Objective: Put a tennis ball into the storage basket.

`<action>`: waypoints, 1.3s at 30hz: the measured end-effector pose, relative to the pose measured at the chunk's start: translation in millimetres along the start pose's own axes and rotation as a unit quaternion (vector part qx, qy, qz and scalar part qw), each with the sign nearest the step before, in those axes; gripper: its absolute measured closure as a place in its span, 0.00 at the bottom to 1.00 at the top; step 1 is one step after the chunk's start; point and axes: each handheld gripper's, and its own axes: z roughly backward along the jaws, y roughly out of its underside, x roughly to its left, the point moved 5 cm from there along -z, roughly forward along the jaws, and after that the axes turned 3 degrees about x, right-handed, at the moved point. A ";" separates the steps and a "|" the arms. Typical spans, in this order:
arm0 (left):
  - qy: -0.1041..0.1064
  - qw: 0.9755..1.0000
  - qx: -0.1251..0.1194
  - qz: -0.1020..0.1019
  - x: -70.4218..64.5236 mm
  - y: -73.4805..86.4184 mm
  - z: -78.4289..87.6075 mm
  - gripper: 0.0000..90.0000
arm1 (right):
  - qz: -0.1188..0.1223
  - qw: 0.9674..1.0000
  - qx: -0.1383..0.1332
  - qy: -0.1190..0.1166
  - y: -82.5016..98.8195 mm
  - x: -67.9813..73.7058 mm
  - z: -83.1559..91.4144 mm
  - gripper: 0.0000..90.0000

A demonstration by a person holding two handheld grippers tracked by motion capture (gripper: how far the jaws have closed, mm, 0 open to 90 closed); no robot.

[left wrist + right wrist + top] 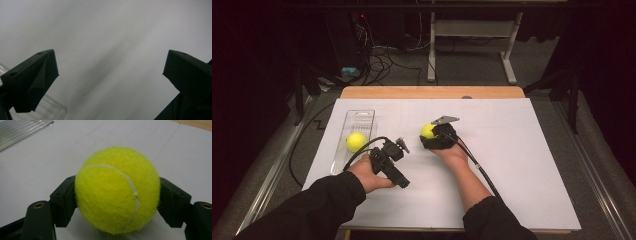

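Yellow felt with a curved white seam is covering the tennis ball [117,191], which is sitting on the white worktop [522,150] near its middle. The right hand-held gripper [117,202] is pinching it from both sides. The left hand-held gripper [110,72] is standing spread wide over bare worktop. The right hand-held gripper is hiding most of the ball in the high view.

A yellow tennis ball [117,190] with a white seam sits between black claw [117,202] jaws on a white sheet [522,150].
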 end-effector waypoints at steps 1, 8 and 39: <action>0.000 1.000 0.001 -0.001 -0.2 -0.1 0.1 0.01 | 0.002 1.000 0.000 0.004 0.2 0.6 1.3 0.30; -0.002 1.000 0.003 -0.002 -2.8 -1.6 0.8 0.01 | 0.012 0.999 -0.035 -0.001 3.0 8.4 31.7 0.30; -0.019 1.000 -0.010 0.004 -7.2 -18.4 23.7 0.01 | 0.042 0.991 -0.124 -0.037 88.8 49.9 140.6 0.30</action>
